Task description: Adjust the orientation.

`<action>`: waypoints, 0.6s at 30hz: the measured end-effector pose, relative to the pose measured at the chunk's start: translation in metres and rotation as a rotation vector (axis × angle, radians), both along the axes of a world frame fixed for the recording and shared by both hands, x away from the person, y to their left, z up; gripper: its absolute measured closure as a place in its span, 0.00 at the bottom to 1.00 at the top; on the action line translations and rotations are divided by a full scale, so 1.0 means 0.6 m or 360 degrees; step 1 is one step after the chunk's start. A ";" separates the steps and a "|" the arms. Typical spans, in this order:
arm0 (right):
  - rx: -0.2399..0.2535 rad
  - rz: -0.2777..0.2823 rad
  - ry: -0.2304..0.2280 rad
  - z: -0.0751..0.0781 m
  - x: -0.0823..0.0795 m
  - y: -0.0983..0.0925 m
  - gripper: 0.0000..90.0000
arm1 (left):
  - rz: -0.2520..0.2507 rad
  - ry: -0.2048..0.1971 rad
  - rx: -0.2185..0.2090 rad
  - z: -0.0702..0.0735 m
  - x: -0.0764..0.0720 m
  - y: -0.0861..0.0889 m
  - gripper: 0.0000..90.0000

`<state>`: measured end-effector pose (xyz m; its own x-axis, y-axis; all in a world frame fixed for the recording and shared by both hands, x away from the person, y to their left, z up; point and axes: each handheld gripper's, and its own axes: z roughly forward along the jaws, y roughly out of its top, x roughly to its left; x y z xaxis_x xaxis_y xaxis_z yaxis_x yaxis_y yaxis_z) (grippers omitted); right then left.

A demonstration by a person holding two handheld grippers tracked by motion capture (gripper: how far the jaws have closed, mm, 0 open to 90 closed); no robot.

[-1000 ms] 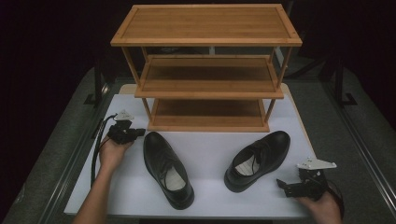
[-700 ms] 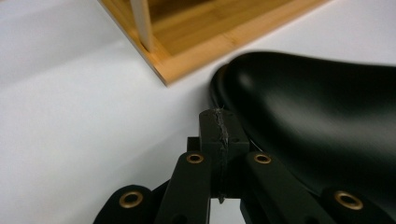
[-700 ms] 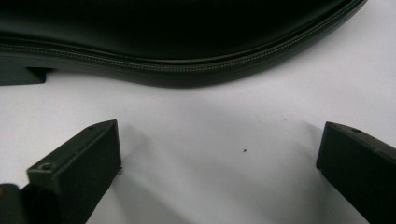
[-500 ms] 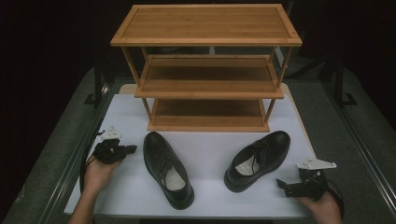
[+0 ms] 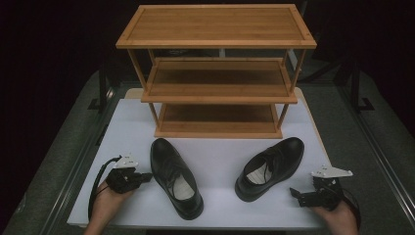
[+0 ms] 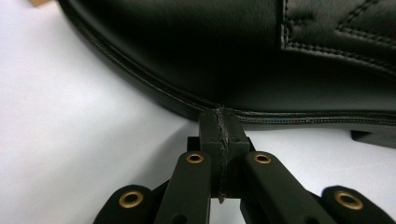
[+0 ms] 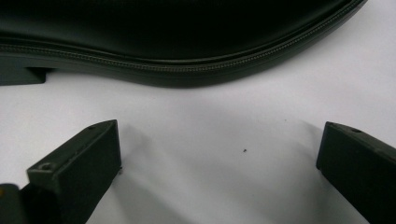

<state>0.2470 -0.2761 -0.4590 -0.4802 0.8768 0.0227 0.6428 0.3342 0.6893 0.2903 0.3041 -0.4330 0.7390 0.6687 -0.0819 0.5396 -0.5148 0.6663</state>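
1. Lying at lower centre-left of the high view, the left shoe (image 5: 175, 182) points its toe toward the bottom of the frame; the right shoe (image 5: 270, 168) sits lower centre-right, apart from it. Both rest on the white worktop (image 5: 220, 161), probably waiting to go onto the wooden rack (image 5: 218, 73) behind them.
2. The left tool (image 5: 145, 177), jaws pressed together on nothing, lies just beside the left shoe's outer side, likely lined up to nudge or approach it.
3. The right tool (image 5: 295, 194) has its jaws spread wide and empty, near the right shoe's heel end.
4. The left gripper view shows the closed tips (image 6: 223, 135) almost at the shoe's welt stitching (image 6: 154, 88), which the high view cannot resolve.
5. The right gripper view shows bare worktop between jaws and sole (image 7: 177, 74).
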 end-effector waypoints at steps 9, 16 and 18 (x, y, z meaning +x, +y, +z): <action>0.0000 0.0000 0.0000 0.000 0.000 0.000 0.00 | -0.0024 0.0003 -0.0002 -0.001 0.012 -0.007 1.00; -0.0001 0.0002 -0.0001 0.000 0.000 0.000 0.00 | -0.0051 0.0018 -0.0048 -0.003 0.029 -0.021 1.00; -0.0001 0.0006 -0.0008 0.000 0.001 0.000 0.00 | -0.0072 0.0011 -0.0053 -0.003 0.041 -0.035 1.00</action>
<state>0.2475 -0.2764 -0.4593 -0.4834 0.8751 0.0198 0.6381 0.3368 0.6924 0.3148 0.2834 -0.4348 0.7679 0.6313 -0.1085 0.5208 -0.5166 0.6797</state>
